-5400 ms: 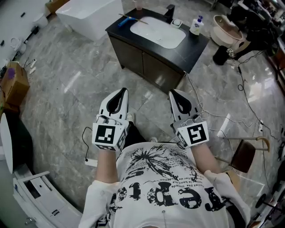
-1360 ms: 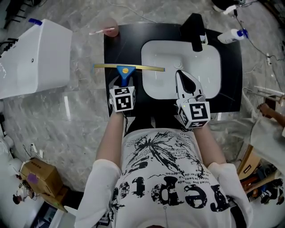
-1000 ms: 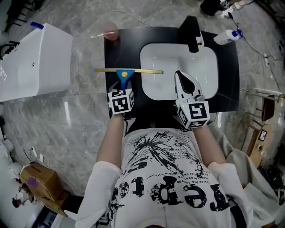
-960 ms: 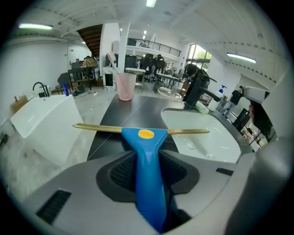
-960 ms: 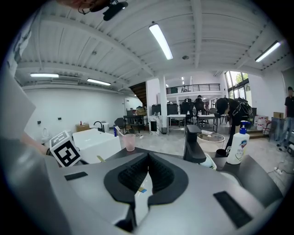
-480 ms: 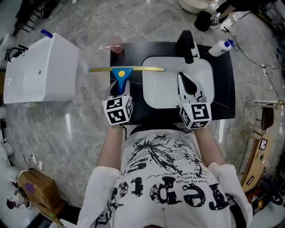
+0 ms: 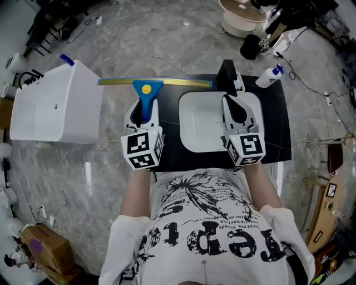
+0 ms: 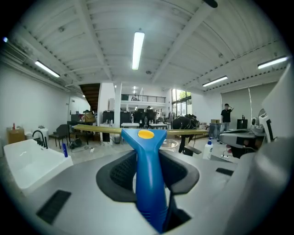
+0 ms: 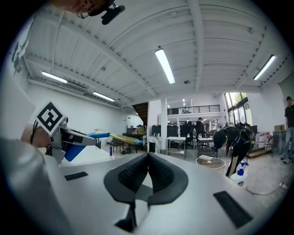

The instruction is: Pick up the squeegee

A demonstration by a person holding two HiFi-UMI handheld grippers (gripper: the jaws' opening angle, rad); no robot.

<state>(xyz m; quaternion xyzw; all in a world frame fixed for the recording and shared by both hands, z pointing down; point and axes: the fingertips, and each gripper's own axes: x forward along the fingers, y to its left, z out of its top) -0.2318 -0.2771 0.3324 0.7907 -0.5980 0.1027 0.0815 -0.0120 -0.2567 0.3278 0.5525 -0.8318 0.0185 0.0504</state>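
Observation:
The squeegee (image 7: pixel 146 90) has a blue handle with a yellow dot and a long yellow-green blade across its far end. My left gripper (image 7: pixel 142 109) is shut on the blue handle and holds it in the air above the left side of the black vanity (image 7: pixel 278 119). In the left gripper view the squeegee (image 8: pixel 148 165) stands between the dark pads, blade level. My right gripper (image 7: pixel 233 108) hangs over the white basin (image 7: pixel 200 119), its pads (image 9: pixel 158 176) pressed together with nothing between them. From the right gripper view the squeegee (image 9: pixel 98 135) shows at the left.
A black faucet (image 7: pixel 226 73) stands at the basin's far edge, a white pump bottle (image 7: pixel 266 76) at the vanity's far right corner. A white box-shaped fixture (image 7: pixel 53 106) sits on the floor to the left. Cables and a beige basin (image 7: pixel 242 14) lie beyond the vanity.
My left gripper has risen with the squeegee, lifting it off the vanity top and levelling out. My right gripper has also risen, still shut. Earlier still, both grippers hung empty before the vanity.

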